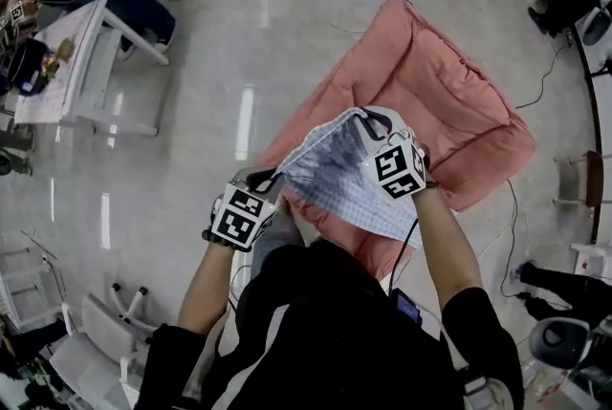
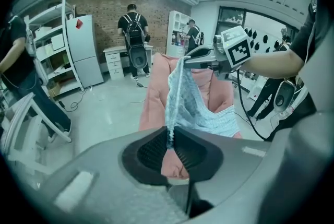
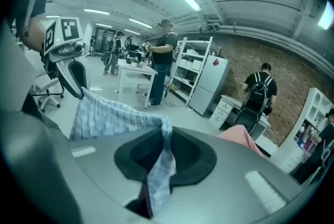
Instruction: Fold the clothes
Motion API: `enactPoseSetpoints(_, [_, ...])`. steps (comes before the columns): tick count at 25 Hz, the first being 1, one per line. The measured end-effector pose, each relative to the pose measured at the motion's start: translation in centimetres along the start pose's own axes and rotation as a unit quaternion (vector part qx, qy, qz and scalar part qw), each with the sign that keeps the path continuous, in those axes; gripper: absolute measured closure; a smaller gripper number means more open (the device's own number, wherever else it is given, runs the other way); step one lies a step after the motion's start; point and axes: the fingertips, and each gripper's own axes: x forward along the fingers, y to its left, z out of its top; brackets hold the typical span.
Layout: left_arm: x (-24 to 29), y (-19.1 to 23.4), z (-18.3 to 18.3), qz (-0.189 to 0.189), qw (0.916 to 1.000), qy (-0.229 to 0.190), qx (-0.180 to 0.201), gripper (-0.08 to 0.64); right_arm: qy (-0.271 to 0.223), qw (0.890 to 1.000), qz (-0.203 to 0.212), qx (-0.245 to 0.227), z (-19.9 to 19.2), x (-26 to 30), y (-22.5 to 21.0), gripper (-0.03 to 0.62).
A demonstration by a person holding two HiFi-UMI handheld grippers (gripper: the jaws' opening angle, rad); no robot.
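The left gripper (image 2: 169,140) and the right gripper (image 3: 165,139) each clench one end of the pale checked garment (image 1: 330,179), held in the air over the pink cushion (image 1: 449,93), so I judge its edge should be pulled taut and level before folding.

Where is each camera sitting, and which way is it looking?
Head view: on the person's head, looking steeply down at both arms, the left tool and right tool holding a blue checked cloth above a pink cushion.
Left gripper view: on the left tool, looking along its jaws; the right tool and forearm show.
Right gripper view: on the right tool, facing back at the left tool.
Shared: both gripper views show the cloth pinched in their jaws.
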Motion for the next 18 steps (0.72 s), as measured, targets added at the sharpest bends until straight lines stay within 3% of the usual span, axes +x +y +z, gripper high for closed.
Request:
enactPoseSetpoints(7, [-1.8, 5.8, -3.5, 0.026, 0.9985, 0.007, -0.047, 0.515, 0.005, 0.998, 0.053, -0.043, 4.4, 6.4, 3.5, 0.546])
enactPoseSetpoints(18, [0.3, 13.1, -6.6, -0.007, 0.9964, 0.034, -0.077, 0.515, 0.042, 0.992, 0.087, -0.080, 6.7, 16.0, 5.5, 0.546])
